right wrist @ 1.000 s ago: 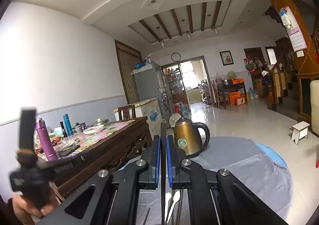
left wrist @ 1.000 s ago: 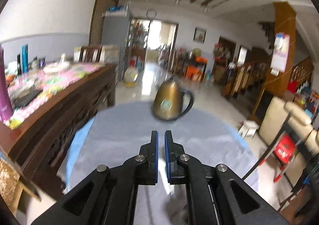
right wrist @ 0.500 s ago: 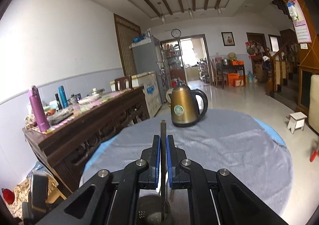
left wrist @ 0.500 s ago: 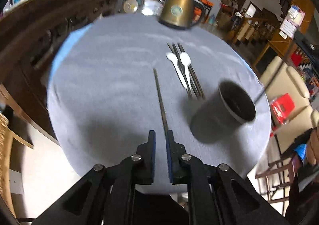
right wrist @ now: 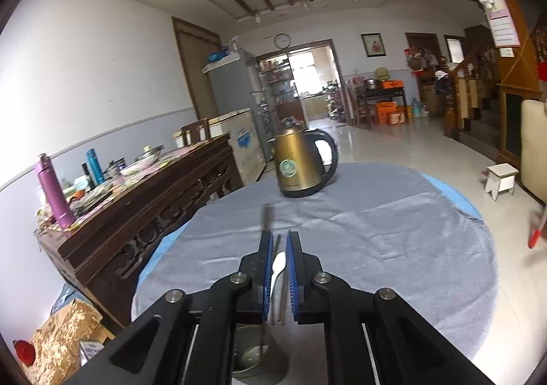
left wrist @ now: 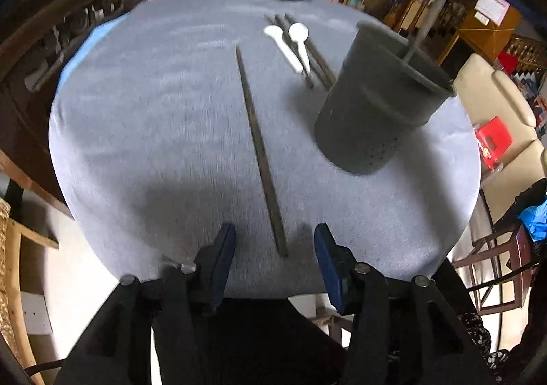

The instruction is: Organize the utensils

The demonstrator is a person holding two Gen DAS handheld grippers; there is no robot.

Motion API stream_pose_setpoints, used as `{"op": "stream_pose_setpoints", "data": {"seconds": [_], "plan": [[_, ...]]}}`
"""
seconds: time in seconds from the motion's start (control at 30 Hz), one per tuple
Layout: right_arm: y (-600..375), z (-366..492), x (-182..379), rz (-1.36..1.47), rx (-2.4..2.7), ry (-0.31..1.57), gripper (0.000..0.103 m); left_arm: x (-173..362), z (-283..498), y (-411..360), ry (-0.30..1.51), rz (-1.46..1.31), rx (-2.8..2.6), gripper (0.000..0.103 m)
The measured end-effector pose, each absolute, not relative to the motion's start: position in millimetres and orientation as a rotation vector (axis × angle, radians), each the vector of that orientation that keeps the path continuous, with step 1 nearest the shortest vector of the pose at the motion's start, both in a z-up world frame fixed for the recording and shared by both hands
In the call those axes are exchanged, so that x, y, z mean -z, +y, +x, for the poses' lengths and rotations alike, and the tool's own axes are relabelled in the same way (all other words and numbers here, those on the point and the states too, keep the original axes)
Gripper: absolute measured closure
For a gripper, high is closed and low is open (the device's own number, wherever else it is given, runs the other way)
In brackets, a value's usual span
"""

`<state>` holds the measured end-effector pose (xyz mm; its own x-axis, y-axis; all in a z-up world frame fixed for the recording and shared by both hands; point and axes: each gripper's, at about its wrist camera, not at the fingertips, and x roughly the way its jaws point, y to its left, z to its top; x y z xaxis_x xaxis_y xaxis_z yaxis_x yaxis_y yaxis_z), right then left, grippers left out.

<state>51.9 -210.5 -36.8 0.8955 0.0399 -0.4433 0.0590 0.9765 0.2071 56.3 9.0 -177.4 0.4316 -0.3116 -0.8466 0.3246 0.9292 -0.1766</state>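
A single brown chopstick (left wrist: 259, 152) lies on the grey cloth; its near end sits between the fingers of my left gripper (left wrist: 275, 248), which is open and empty. Two white spoons (left wrist: 290, 46) and more chopsticks (left wrist: 318, 64) lie beyond it. A dark grey utensil cup (left wrist: 379, 101) stands to the right with a chopstick (left wrist: 430, 12) standing in it. My right gripper (right wrist: 279, 248) hovers right over the cup (right wrist: 253, 354); its jaws stand slightly apart around that chopstick (right wrist: 266, 217), whose lower end is in the cup.
A gold kettle (right wrist: 301, 163) stands at the far side of the round table (right wrist: 410, 248). A carved wooden sideboard (right wrist: 136, 214) with bottles is to the left. A cream sofa (left wrist: 506, 105) and chairs are to the right.
My left gripper tilted down toward the table, came to the lone chopstick and opened. My right gripper's jaws parted a little; its chopstick sank lower into the cup.
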Motion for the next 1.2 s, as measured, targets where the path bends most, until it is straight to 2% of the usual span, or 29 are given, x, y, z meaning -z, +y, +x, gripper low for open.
{"op": "stream_pose_setpoints", "data": {"seconds": [0.07, 0.2, 0.23, 0.5, 0.83, 1.2], "plan": [[-217.6, 50.2, 36.0, 0.234, 0.023, 0.458, 0.093, 179.8, 56.7, 7.5, 1.047, 0.028, 0.401, 0.065], [-230.5, 48.4, 34.0, 0.265, 0.057, 0.451, 0.093, 183.4, 59.9, 11.6, 1.046, 0.027, 0.393, 0.095], [-233.4, 48.2, 33.5, 0.273, 0.063, 0.449, 0.093, 184.1, 60.3, 14.9, 1.057, 0.006, 0.402, 0.096], [-244.5, 42.2, 29.3, 0.287, 0.097, 0.432, 0.093, 168.9, 65.6, 31.3, 1.074, -0.075, 0.421, 0.097], [-251.8, 39.4, 31.7, 0.312, 0.110, 0.433, 0.093, 90.9, 62.2, 49.7, 0.897, -0.155, 0.458, 0.098], [-247.8, 40.5, 35.8, 0.297, 0.109, 0.447, 0.093, 38.2, 115.2, 43.1, 0.703, -0.177, 0.409, 0.102]]}}
